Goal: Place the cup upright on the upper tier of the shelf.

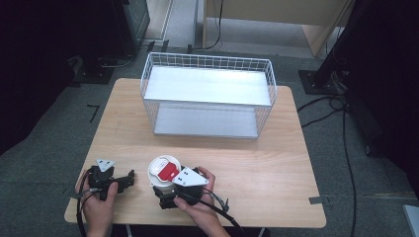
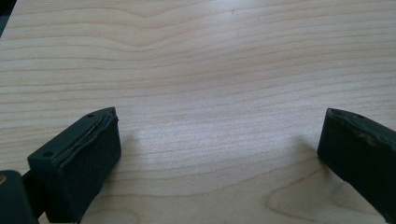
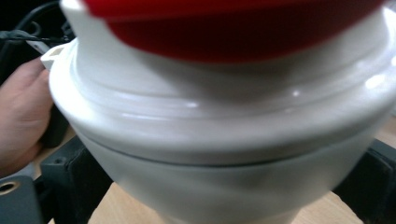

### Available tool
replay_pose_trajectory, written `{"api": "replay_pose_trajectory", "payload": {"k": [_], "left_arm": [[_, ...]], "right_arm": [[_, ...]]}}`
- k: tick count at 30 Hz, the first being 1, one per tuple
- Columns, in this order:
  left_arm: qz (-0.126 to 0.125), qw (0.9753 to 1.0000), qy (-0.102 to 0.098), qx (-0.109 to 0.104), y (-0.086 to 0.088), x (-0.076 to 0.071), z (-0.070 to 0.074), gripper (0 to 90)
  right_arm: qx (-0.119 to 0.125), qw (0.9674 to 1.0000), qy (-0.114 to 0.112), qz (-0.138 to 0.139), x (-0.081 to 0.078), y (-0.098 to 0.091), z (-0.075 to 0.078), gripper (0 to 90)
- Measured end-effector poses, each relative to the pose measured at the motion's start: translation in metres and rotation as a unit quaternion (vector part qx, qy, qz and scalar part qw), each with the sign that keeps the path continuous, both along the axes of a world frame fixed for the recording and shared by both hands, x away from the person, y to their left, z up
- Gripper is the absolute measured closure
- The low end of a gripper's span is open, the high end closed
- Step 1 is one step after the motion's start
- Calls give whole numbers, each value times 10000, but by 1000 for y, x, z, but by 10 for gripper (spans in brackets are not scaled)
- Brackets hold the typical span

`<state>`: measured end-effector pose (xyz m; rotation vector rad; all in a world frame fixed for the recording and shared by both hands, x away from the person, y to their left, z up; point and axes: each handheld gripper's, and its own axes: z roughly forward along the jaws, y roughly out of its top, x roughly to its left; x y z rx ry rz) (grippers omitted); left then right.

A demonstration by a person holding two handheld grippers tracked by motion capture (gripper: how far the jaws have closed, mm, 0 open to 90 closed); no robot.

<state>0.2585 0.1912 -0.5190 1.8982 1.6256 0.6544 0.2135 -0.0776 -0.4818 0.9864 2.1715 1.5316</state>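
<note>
Here the right gripper (image 1: 165, 190) clasps the white tub (image 1: 163, 174) with a red lid near the table's (image 1: 276, 163) front edge; the left gripper (image 1: 129, 178) rests just beside it, jaws spread and empty. Its tapered, glossy wall could let it slip downward; a tilt might spill it short of the wire basket (image 1: 207, 96).

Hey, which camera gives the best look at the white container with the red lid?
The high view: it shows the whole white container with its red lid, near the table's front edge, against the right hand-held gripper. The right gripper view shows its white body between the jaws, blurred and cropped. The left gripper view looks at bare tabletop.
</note>
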Motion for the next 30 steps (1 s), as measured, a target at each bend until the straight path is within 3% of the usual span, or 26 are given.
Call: {"api": "replay_pose_trajectory", "payload": {"k": [4,9,14,23,30], "left_arm": [[1,10000,1,0,0,0,0,0],[1,10000,2,0,0,0,0,0],[4,10000,1,-6,0,0,0,0],[4,10000,2,-6,0,0,0,0],[0,10000,1,-1,0,0,0,0]], "right_arm": [[134,9999,29,28,0,1,-1,12],[11,10000,-45,-11,0,2,0,36],[-65,9999,53,-88,3,7,-5,47],[-1,9999,27,-120,3,6,-7,91],[67,9998,-168,-126,1,4,-11,104]]}}
